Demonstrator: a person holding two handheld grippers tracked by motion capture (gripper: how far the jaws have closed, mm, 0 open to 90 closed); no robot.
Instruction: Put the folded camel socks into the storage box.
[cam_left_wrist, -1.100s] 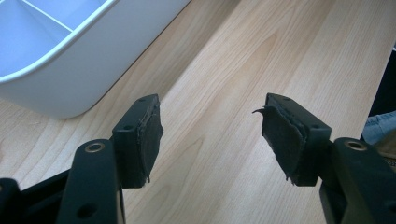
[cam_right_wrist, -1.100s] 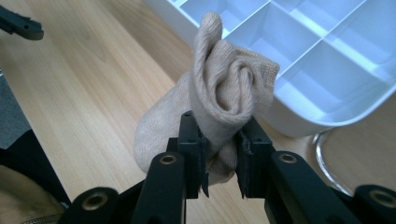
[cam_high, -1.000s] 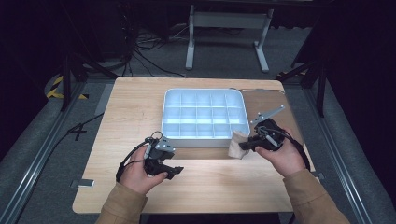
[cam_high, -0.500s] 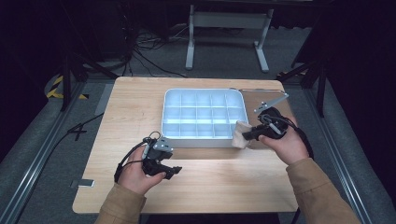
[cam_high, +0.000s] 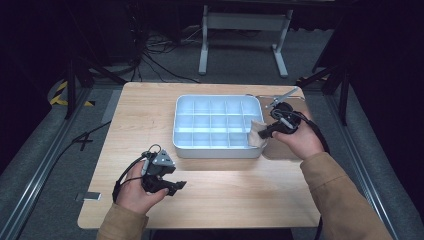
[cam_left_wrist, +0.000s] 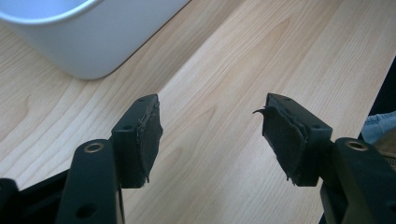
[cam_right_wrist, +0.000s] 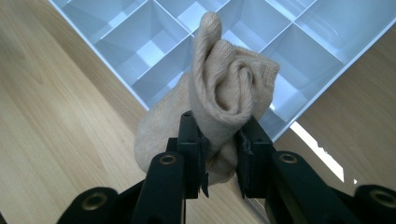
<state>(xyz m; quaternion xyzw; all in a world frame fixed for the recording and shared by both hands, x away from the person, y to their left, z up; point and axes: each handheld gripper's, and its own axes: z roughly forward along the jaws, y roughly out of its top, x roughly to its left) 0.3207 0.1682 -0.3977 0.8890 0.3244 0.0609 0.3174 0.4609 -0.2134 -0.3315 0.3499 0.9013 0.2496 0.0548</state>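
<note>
My right gripper (cam_right_wrist: 219, 133) is shut on a rolled beige sock (cam_right_wrist: 224, 88), held up over the near right corner of a white divided tray (cam_right_wrist: 140, 51). In the high view the beige sock (cam_high: 256, 133) hangs at the tray's (cam_high: 215, 150) right rim, in the right gripper (cam_high: 265, 133). My left gripper (cam_left_wrist: 210, 123) stands open over bare wood with nothing between its pads. It shows in the high view as the left gripper (cam_high: 177, 186), near the table's front edge, in front of the tray's left corner.
The wooden table (cam_high: 240, 195) has free surface in front of the tray and to its left. A metal stand (cam_high: 243, 22) and cables (cam_high: 155, 55) lie on the floor behind the table. The tray's compartments look bare.
The right hand has carried the sock away from the table's front, toward the tray's right side. The left hand has stayed where it was.
</note>
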